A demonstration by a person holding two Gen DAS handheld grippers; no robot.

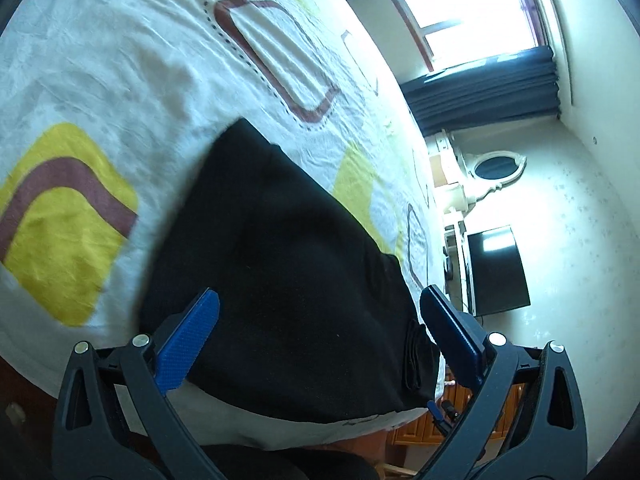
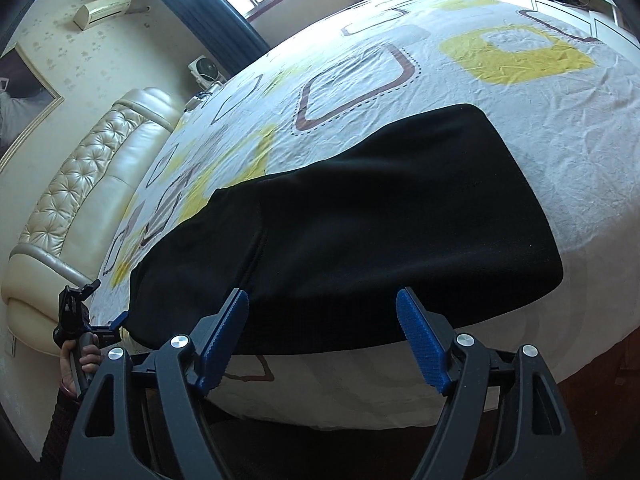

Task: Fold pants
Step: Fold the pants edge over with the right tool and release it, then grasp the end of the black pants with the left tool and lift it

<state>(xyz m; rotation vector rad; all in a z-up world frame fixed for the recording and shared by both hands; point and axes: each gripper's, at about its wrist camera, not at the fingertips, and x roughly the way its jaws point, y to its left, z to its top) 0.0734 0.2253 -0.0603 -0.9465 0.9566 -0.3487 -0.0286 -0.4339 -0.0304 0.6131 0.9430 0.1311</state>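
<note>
The bed [image 2: 560, 128] has a white sheet with yellow and brown shapes. The black pants [image 2: 380, 216] lie flat on it, near the edge. They look soft and floppy, so the corners are the best place to pinch. The left gripper [image 1: 320, 320] and right gripper [image 2: 322, 320] are both wide apart, holding nothing.

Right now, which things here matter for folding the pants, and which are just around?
For the job: pants, left gripper, right gripper, bed.

Just around: headboard, curtain, TV, mirror, air conditioner, fan.
</note>
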